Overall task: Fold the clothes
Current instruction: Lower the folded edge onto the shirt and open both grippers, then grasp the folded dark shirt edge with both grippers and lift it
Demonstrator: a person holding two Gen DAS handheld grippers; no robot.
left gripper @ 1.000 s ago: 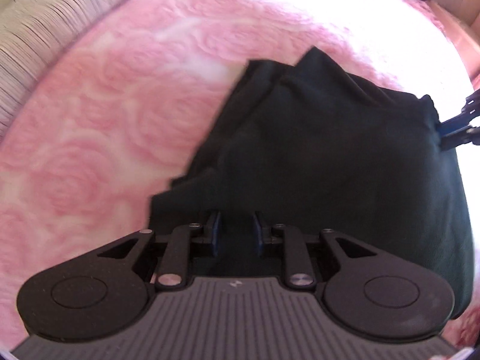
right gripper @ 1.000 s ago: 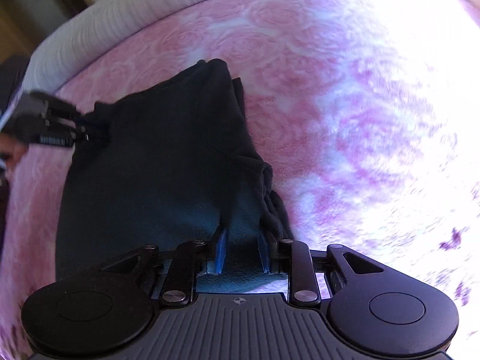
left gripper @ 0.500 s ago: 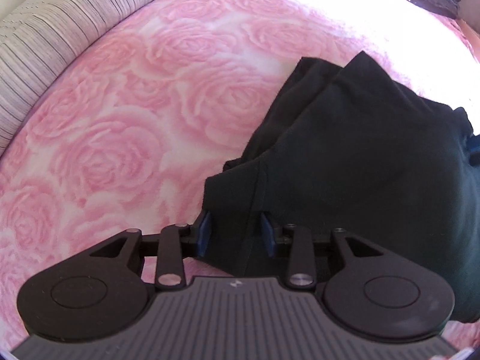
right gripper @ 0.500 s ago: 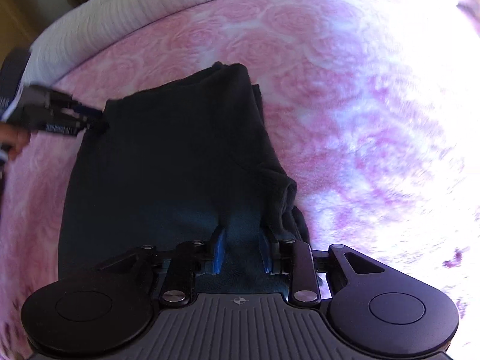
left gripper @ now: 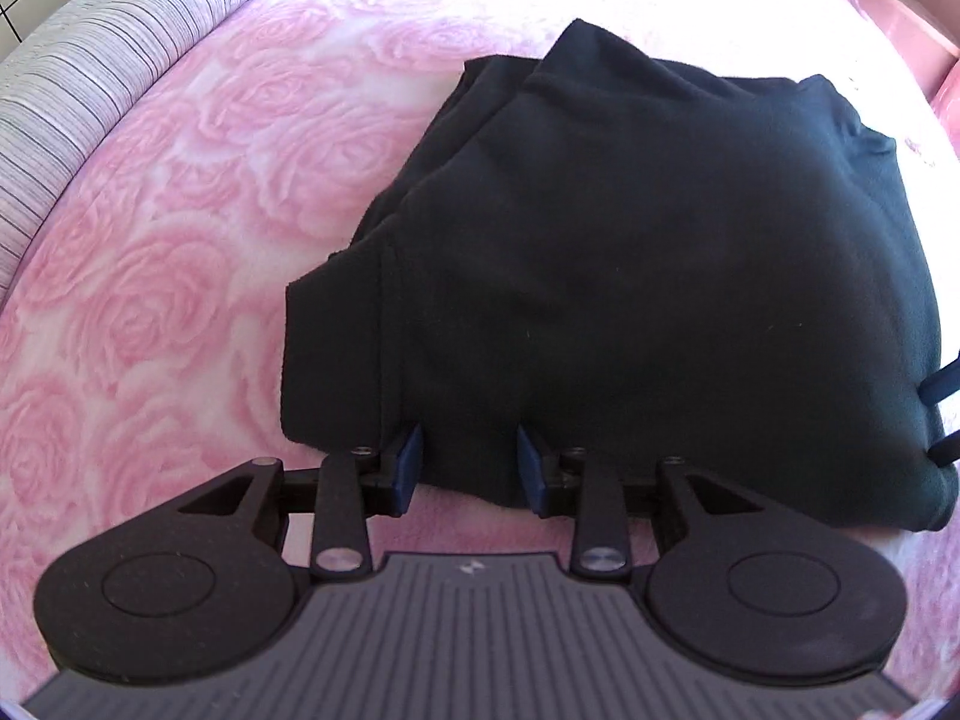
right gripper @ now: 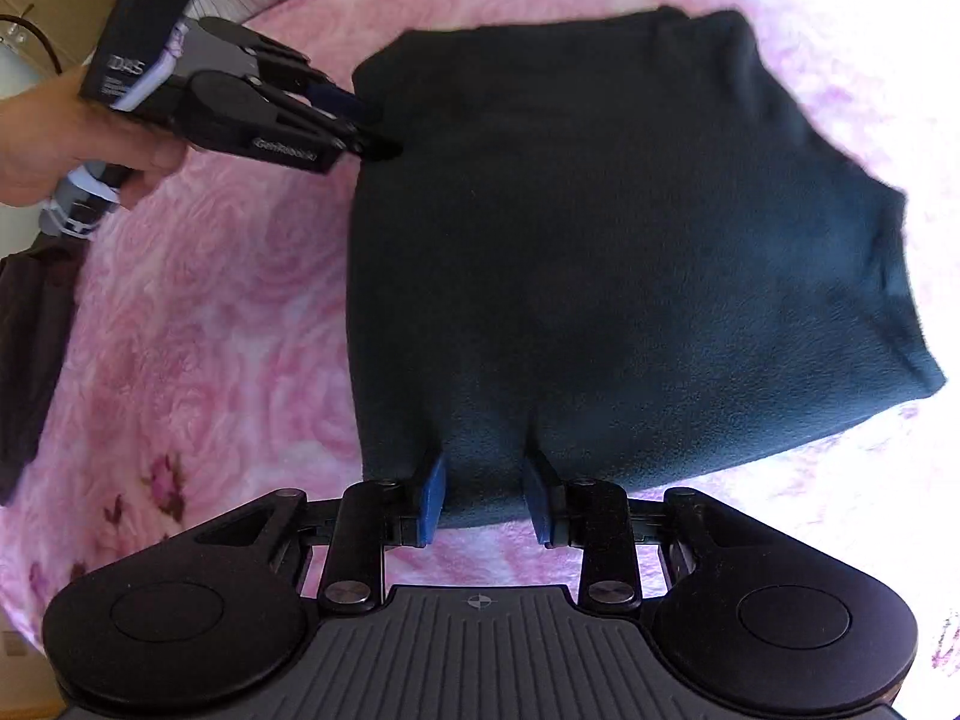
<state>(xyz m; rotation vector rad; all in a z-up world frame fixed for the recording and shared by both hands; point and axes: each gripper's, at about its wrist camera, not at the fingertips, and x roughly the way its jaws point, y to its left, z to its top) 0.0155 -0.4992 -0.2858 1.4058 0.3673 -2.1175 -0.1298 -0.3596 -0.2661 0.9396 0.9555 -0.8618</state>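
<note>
A striped cushion edge point(left gripper: 90, 78) is curving along the far left of the bed, and beside it the pink rose-patterned blanket point(left gripper: 156, 276) is spreading under everything. A dark garment point(left gripper: 630, 276), folded into a thick bundle, is lying flat on that blanket in the middle of both views. The left tongs point(left gripper: 469, 462) are sitting at the garment's near edge with their blue pads point(left gripper: 407, 468) spread apart, the hem lying loose between them and not pinched. In the right wrist view a hand point(right gripper: 66, 132) is holding those same tongs against the garment's far left corner. The right tongs point(right gripper: 485, 495) are likewise standing spread at the near edge, fabric sitting between the pads point(right gripper: 433, 498) without being squeezed. Further right, the garment's sleeve side is bunching slightly over the sunlit blanket.
</note>
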